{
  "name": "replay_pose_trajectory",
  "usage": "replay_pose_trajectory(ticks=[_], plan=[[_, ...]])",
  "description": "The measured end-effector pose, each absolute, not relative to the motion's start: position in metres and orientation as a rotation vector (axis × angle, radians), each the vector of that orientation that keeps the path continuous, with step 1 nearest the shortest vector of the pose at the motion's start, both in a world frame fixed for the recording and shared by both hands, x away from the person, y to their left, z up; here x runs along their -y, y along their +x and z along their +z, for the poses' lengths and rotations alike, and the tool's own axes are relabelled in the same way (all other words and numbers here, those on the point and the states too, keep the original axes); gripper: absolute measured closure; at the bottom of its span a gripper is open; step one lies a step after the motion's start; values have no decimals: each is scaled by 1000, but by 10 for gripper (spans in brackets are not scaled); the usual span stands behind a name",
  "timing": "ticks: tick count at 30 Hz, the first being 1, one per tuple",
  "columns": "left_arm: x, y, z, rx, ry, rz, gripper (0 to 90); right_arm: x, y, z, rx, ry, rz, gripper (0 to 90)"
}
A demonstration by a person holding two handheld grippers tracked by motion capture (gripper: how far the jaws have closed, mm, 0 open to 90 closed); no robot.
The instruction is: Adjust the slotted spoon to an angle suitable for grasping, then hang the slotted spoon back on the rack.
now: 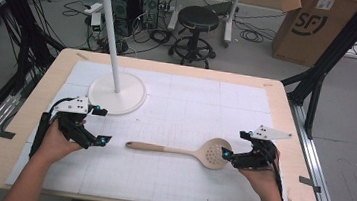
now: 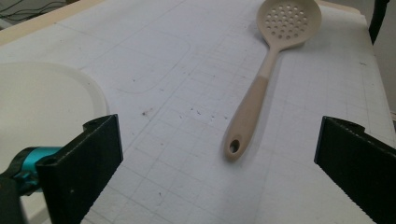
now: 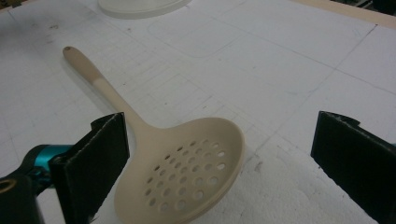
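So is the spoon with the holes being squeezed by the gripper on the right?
No, the slotted spoon lies flat on the white mat between the right gripper's wide-open jaws, and neither jaw presses on it.

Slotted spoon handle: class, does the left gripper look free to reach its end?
Probably yes. The left gripper is open, and bare mat lies between it and the slotted spoon handle, which rests flat with nothing on it.

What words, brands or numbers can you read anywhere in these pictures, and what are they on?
"SF": printed large in dark letters on the side of the cardboard box on the floor beyond the table.
White label near the box's top: too small to read.
Skimmer spoon and white paper sheet: no text visible.
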State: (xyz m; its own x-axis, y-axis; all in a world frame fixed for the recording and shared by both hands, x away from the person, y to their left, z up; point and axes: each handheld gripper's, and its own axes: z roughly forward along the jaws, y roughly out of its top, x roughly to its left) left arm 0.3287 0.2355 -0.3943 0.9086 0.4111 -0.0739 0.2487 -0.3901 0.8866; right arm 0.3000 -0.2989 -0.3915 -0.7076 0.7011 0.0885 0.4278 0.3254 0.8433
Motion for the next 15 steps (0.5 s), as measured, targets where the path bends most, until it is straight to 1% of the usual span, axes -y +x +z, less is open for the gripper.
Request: replay_pose_trajectory(ticks=[15], plan=[[-247, 328, -392, -490, 1967, 215, 16, 286, 300, -383, -2320, 974, 1315, 30]])
